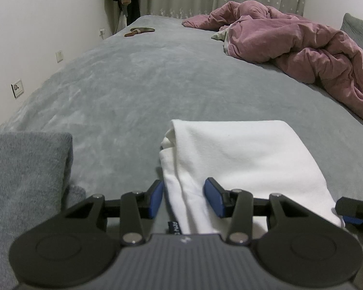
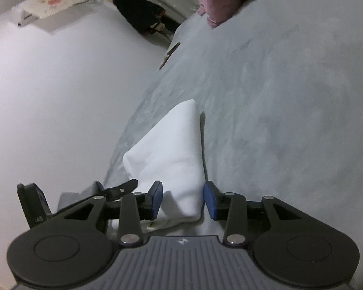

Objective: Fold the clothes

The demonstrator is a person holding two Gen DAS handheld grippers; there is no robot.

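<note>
On the grey bed (image 1: 138, 77) the folded white garment (image 1: 242, 154), soft, light and limp, lies between both parted tongs, left tongs (image 1: 184, 199) and right tongs (image 2: 182, 199); best gripped at its thick folded edge.

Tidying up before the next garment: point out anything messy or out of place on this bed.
The pink duvet lies crumpled in a heap at the far right of the grey bedspread. The white garment looks neatly folded; nothing else stands out.

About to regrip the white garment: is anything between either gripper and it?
Nothing visible. The white garment lies on the grey bed cover, already between the open pads of the left gripper and the right gripper.
</note>
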